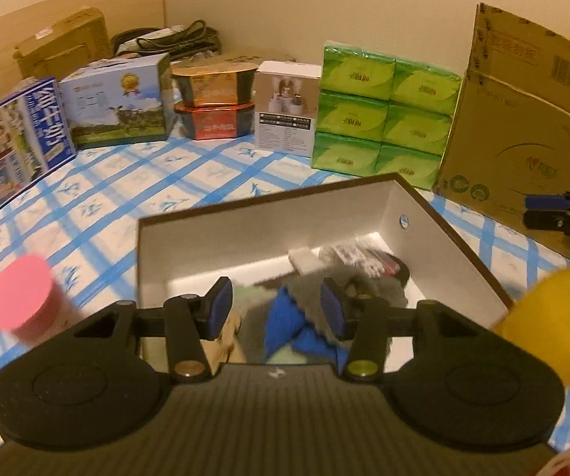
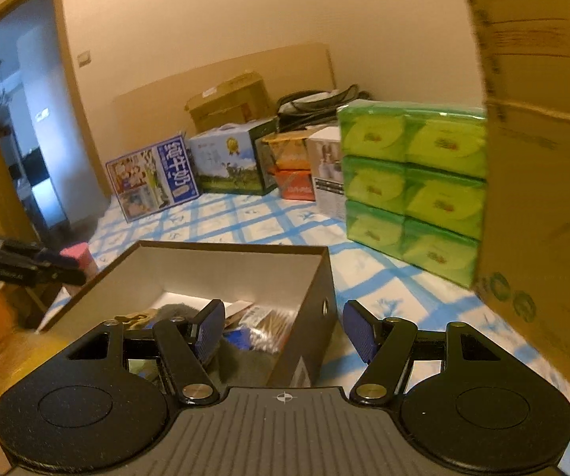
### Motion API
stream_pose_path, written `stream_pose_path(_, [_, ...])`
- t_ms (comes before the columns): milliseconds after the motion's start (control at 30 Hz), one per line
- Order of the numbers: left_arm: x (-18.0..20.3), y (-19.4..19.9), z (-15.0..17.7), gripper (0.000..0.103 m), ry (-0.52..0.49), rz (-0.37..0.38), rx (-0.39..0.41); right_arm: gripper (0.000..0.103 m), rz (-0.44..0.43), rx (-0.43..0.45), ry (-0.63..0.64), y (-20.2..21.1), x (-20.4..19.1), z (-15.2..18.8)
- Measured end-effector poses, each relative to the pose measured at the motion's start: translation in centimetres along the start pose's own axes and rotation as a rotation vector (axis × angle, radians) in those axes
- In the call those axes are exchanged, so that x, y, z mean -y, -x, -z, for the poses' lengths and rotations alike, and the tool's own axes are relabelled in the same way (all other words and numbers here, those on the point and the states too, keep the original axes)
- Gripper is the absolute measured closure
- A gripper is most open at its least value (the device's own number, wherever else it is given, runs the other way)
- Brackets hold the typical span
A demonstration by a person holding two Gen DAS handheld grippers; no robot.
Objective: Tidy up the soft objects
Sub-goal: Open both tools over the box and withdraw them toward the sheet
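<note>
Left wrist view: our left gripper (image 1: 276,309), jaws apart and empty, above the blue-and-grey soft cloths (image 1: 296,325) in the open brown cardboard shoebox (image 1: 245,234). Right gripper (image 2: 284,327), wide, empty, straddling its wall. We judge a drop-off finished; next, fetch the pink round item (image 1: 21,295) at nine o'clock.

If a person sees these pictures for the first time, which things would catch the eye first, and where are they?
The open shoebox in the middle of the blue-checked sheet stands out, holding a blue cloth and grey fabric. Behind it a stack of bright green tissue packs stands beside a tall cardboard box. A pink-lidded cup sits left of the shoebox.
</note>
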State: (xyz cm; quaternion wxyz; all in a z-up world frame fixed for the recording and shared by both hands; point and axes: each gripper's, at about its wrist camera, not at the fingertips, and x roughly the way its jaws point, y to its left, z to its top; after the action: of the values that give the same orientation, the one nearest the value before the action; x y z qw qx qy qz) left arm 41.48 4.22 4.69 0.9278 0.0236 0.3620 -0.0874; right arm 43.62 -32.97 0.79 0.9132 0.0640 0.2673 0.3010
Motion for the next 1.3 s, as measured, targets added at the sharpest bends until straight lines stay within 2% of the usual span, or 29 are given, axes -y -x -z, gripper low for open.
stream_pose_path(200, [-0.3,5.5,3.9,0.057,0.045,0.02,0.015,0.037,-0.019,0.053,-0.072,5.4,-1.3,3.0])
stream_pose_path(600, [1.4,14.7,11.4,0.057,0.064,-0.026,0.065,0.037,-0.057,0.114,-0.175,13.3,-7.7,8.7])
stream_pose_path(933, [3.2,17.4,15.7,0.057,0.076,-0.06,0.044,0.037,-0.019,0.122,-0.186,16.9,-13.2,11.8])
stream_pose_path(1067, [4.1,17.8,17.3,0.057,0.074,-0.096,0.034,0.037,-0.003,0.104,-0.201,16.9,-14.6,13.0])
stream_pose_path(1300, [4.5,17.9,19.4,0.057,0.129,-0.083,0.003,0.037,0.006,0.04,-0.215,16.0,-16.9,15.5])
